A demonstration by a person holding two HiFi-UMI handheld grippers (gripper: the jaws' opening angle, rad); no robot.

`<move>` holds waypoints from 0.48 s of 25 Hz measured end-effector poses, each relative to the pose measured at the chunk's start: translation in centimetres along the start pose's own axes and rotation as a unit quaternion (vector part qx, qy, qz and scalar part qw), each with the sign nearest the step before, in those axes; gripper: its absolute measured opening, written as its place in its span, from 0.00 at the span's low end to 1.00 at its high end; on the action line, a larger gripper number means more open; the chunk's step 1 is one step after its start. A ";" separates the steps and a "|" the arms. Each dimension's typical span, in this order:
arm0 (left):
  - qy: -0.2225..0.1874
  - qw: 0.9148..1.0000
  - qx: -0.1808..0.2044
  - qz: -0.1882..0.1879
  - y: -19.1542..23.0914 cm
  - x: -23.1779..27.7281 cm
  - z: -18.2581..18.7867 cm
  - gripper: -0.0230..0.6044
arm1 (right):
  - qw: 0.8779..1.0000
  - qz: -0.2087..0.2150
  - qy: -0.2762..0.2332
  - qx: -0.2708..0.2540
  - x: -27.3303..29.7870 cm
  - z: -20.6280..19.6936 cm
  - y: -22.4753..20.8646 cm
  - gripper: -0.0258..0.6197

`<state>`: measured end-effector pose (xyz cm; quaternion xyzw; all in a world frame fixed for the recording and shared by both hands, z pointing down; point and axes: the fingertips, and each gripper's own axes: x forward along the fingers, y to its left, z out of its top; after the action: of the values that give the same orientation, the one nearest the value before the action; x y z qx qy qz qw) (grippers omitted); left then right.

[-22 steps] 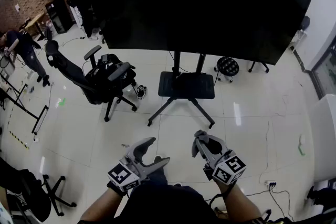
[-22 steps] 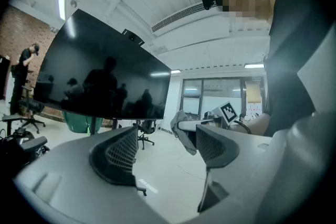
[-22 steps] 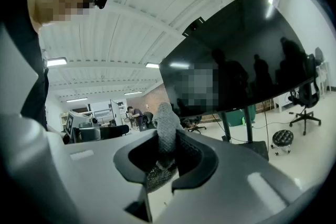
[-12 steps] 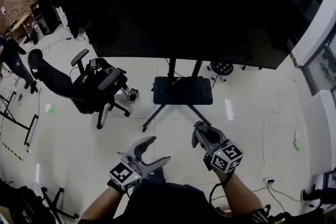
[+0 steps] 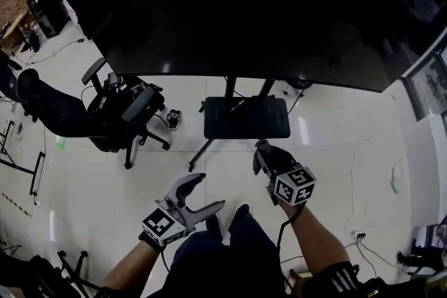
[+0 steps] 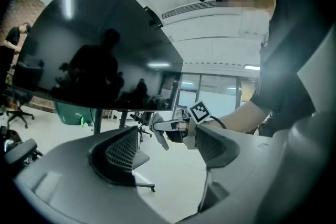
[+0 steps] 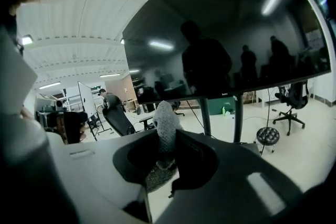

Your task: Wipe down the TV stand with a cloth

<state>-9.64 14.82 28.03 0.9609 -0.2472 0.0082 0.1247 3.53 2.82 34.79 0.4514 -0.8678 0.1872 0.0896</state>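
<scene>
While the right gripper (image 5: 264,155) clamps a grey cloth (image 7: 165,124) between its jaws, the left gripper (image 5: 208,192) hangs with jaws apart and empty; ahead of both, the TV stand (image 5: 246,118) stands on the pale floor (image 5: 335,150) under its dark screen (image 5: 230,3).

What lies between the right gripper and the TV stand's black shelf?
Only a thin strip of bare floor, in the head view, separates the right gripper, shut on the cloth, from the shelf.
</scene>
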 end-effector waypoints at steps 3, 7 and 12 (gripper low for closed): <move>0.013 1.000 -0.018 -0.002 1.6 1.9 -1.4 0.63 | 1.000 0.001 0.007 0.000 3.5 -0.3 -2.9 0.13; 0.024 0.999 -0.031 0.000 3.6 4.1 -2.7 0.63 | 1.000 -0.004 0.009 -0.008 7.7 -0.5 -6.8 0.13; 0.024 0.998 -0.061 0.015 8.3 7.1 -3.4 0.63 | 0.999 -0.011 0.023 -0.019 14.6 -1.0 -12.0 0.13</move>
<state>-7.20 5.29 33.79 0.9472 -0.2582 0.0178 0.1891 4.86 -14.01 43.37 0.4547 -0.8639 0.1802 0.1203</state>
